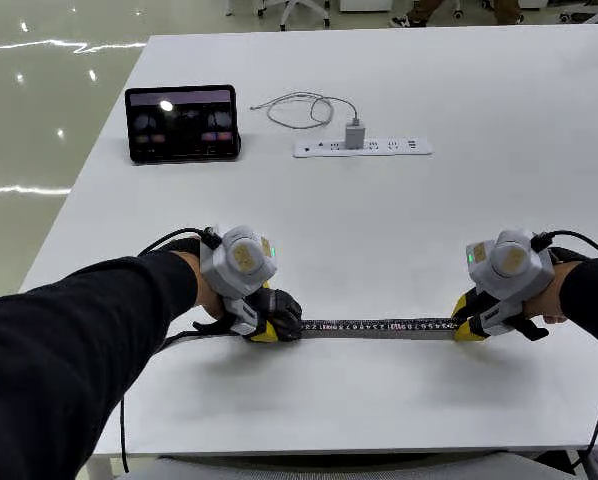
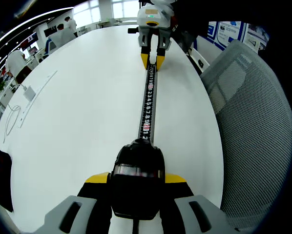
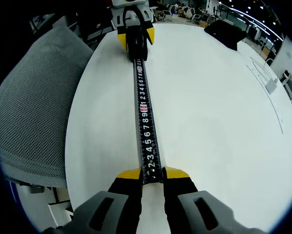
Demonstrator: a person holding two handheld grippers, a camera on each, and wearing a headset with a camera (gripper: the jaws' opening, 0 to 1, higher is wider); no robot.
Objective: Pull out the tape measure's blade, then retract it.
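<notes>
In the head view the left gripper clamps the black tape measure case while the right gripper pinches the blade by its tip, and the blade lies flat on the table between them. The left gripper view has the blade running straight ahead from the case. The right gripper view shows it pointing straight back at the case, so retracting likely follows that line.

White table: tablet, power strip
</notes>
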